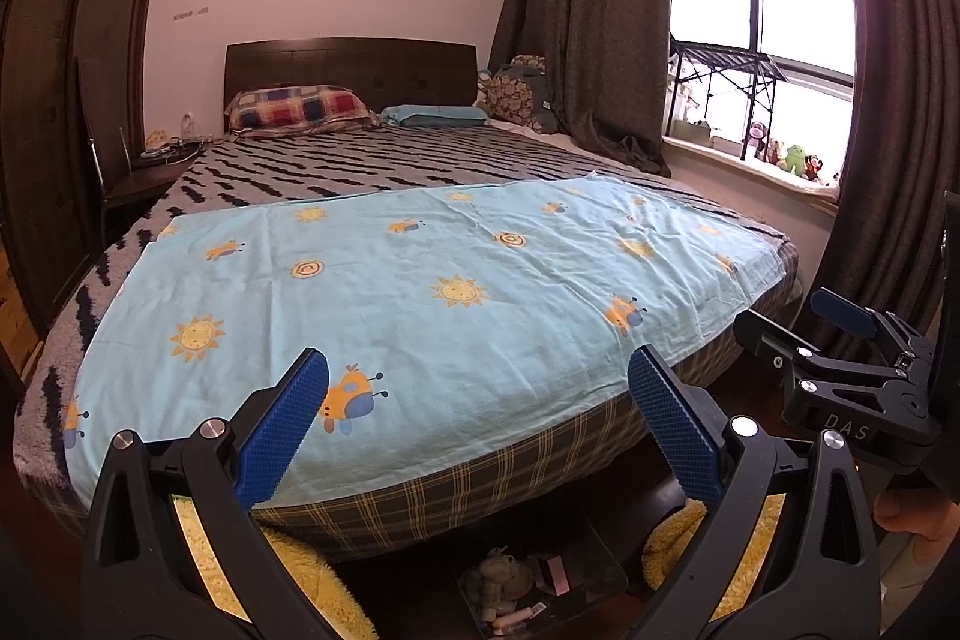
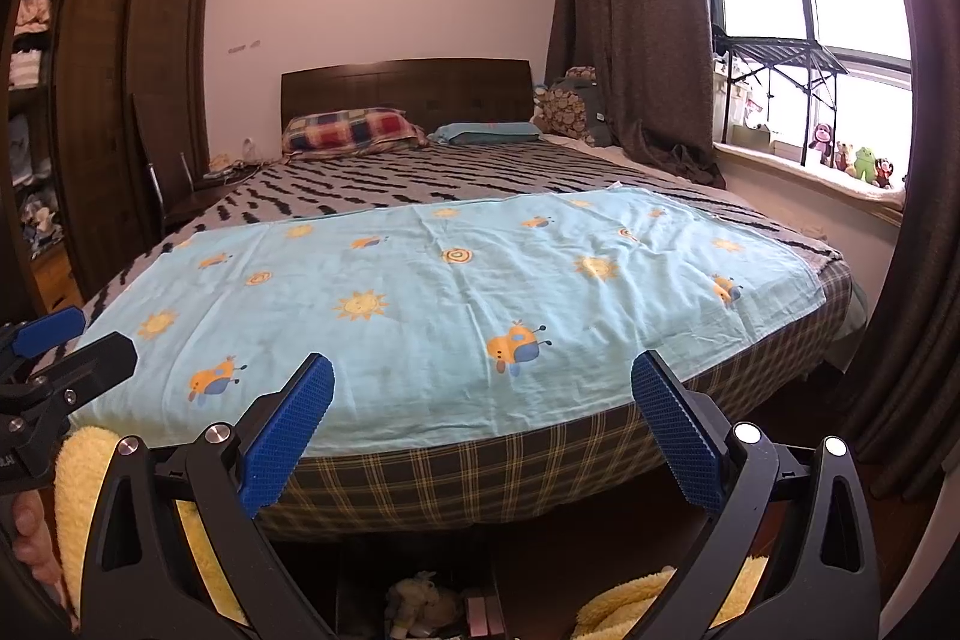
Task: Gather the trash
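Left wrist view: we saw trash (image 1: 510,580), crumpled scraps and small packets, in dark bin (image 1: 600,550) on floor below bed foot (image 1: 450,496). Light blue sheet (image 1: 420,292) lay flat to bed edge, open space above it. Our left gripper (image 1: 478,424) hovered before bed, jaws spread, holding nothing.

Right wrist view: trash (image 2: 420,604) sat low between fingers, on floor under bed edge. Our right gripper (image 2: 482,427) was level, jaws spread, holding nothing. Left gripper (image 2: 66,346) showed at far left.
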Demonstrator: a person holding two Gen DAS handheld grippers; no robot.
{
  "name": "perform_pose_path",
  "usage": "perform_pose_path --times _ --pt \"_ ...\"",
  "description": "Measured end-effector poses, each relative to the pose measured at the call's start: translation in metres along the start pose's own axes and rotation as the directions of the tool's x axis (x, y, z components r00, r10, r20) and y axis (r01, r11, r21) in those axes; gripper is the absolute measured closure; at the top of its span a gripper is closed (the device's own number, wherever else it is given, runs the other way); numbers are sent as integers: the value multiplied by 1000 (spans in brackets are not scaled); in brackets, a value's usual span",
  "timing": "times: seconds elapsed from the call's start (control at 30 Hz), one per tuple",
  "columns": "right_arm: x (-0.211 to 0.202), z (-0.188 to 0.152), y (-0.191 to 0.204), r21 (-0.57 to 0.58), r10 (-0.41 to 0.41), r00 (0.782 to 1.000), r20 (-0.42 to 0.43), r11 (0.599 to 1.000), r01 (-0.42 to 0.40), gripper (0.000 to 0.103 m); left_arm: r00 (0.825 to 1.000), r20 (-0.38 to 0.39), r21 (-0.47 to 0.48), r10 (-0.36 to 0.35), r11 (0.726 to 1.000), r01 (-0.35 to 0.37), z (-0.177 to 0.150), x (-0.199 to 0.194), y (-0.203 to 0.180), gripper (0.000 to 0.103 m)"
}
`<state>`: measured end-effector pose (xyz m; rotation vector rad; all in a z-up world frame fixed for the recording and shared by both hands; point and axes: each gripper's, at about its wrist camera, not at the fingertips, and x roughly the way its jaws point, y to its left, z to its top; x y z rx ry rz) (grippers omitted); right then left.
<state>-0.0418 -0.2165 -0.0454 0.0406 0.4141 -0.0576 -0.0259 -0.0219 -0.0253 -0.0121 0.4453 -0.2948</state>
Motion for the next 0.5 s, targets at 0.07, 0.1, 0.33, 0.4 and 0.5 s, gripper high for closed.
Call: perform_pose_path --times 0.07,0.1,0.33,0.4,0.5 --pt "0 0 0 -1 2 1000 0 1000 -2 3 1000 2 1 0 1000 0 0 0 0 8" --pt "1 1 0 -2 3 1000 0 1000 -3 3 1000 3 4 -1 1000 1 0 -1 -1 8" --pt "1 1 0 -1 2 1000 0 1000 -2 3 1000 3 8 -5 1000 5 2 0 -3 8" --pt "1 1 0 0 1 1000 1 1000 -1 3 1000 2 9 7 1000 -7 2 1 -2 8" --pt "2 1 0 0 1 1000 -1 1000 -1 3 1000 -4 0 6 1000 -6 2 1 -1 8"
